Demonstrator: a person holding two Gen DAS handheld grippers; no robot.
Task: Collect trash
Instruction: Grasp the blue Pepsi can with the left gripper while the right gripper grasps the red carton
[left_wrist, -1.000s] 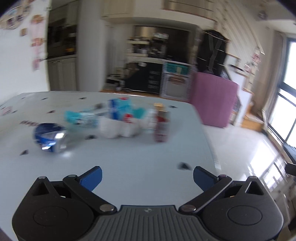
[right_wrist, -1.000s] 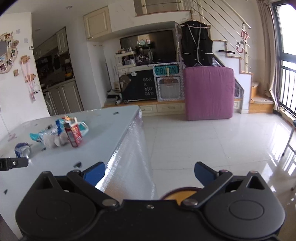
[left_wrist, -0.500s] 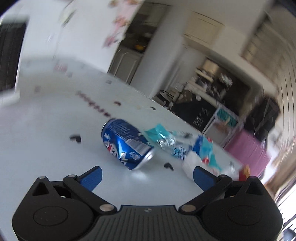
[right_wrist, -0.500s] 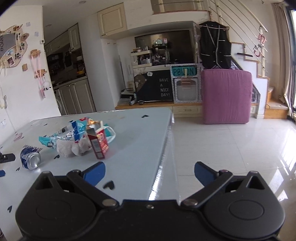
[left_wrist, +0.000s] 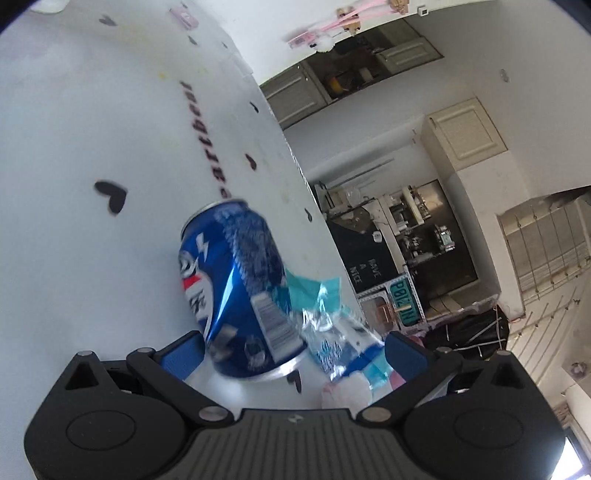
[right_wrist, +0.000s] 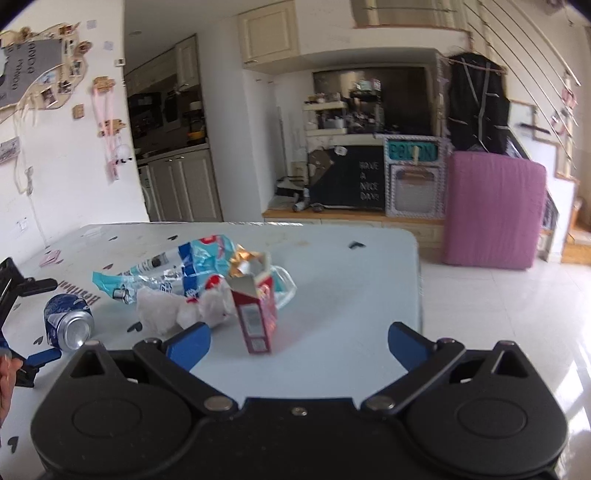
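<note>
A dented blue soda can (left_wrist: 236, 291) lies on its side on the white table (left_wrist: 92, 129). My left gripper (left_wrist: 293, 352) is open, rolled sideways, with the can's lower end between its blue fingertips. In the right wrist view the same can (right_wrist: 68, 321) lies at the table's left, flanked by the left gripper's fingers (right_wrist: 44, 356). A crumpled teal wrapper (right_wrist: 177, 267), white tissue wads (right_wrist: 184, 310) and an upright open red carton (right_wrist: 255, 310) sit mid-table. My right gripper (right_wrist: 299, 341) is open, just short of the carton, holding nothing.
The table's right edge (right_wrist: 419, 280) drops to a glossy tiled floor (right_wrist: 498, 314). A pink mattress (right_wrist: 493, 210) leans by the stairs, beside a black chalkboard cabinet (right_wrist: 351, 177). A hand (right_wrist: 7, 376) holds the left gripper at the frame's left edge.
My left gripper swung left, rolled sideways and closed in until the can sits between its open fingers. My right gripper moved over the table toward the red carton.
</note>
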